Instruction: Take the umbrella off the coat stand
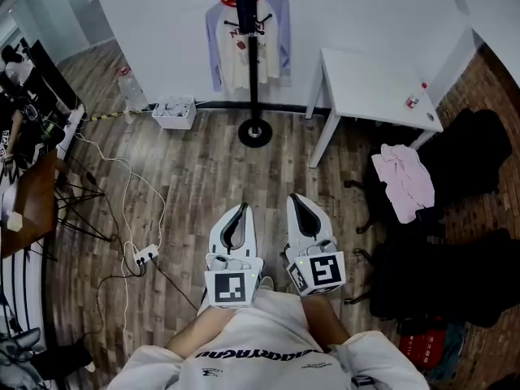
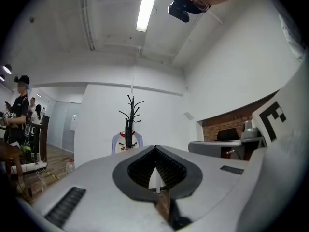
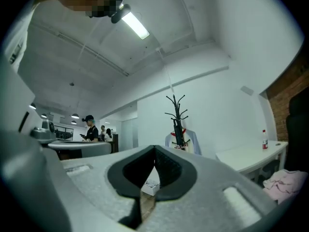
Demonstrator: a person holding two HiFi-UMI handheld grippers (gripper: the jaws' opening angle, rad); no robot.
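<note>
Both tools closed, nothing between the jaws: left tool (image 1: 240, 208) and right tool (image 1: 297, 198) held level, well short of the coat stand (image 1: 253, 71). A dark folded umbrella (image 2: 128, 132) hangs high on the stand's pole, in front of a raglan shirt (image 1: 234, 51). Plan: approach, open one tool, grip the umbrella body, and lift it off the hook without snagging the shirt. White tabletop (image 1: 370, 84) right of the stand, cables (image 1: 130, 210) to its left.

Shirt (image 1: 231, 51) on coat stand (image 1: 253, 80), table (image 1: 374, 88) right
</note>
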